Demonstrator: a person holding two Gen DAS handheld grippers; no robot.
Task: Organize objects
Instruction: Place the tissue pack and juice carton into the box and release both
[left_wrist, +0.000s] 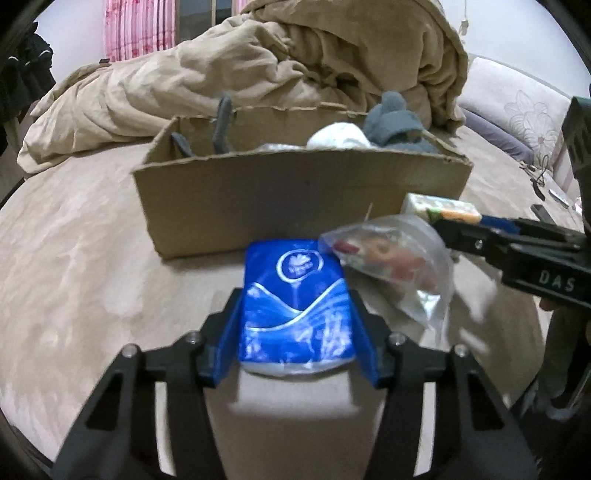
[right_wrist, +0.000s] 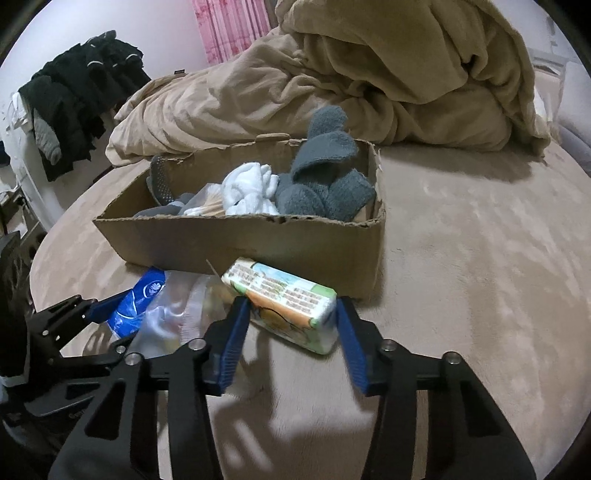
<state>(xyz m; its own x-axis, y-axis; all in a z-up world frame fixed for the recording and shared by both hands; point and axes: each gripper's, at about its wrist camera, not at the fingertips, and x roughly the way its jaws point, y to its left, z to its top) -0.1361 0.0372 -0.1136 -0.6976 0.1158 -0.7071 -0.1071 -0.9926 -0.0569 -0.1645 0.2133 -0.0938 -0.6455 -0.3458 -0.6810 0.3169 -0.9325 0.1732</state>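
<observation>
A blue tissue pack (left_wrist: 295, 302) lies on the bed just in front of a cardboard box (left_wrist: 295, 195). My left gripper (left_wrist: 295, 314) is shut on the pack, one blue finger on each side. A green and orange tissue pack (right_wrist: 284, 302) lies in front of the box (right_wrist: 258, 243). My right gripper (right_wrist: 291, 325) is around it, its blue fingers touching both sides. A clear plastic bag (left_wrist: 395, 262) of small items lies between the two packs; it also shows in the right wrist view (right_wrist: 177, 317). The box holds grey socks (right_wrist: 325, 173) and white socks (right_wrist: 251, 188).
A rumpled tan blanket (right_wrist: 351, 85) is piled behind the box. Dark clothes (right_wrist: 77, 96) hang at the left beyond the bed edge. A floral headboard cushion (left_wrist: 524, 122) stands at the right, with small items near it. The bedsheet (right_wrist: 480, 258) stretches right of the box.
</observation>
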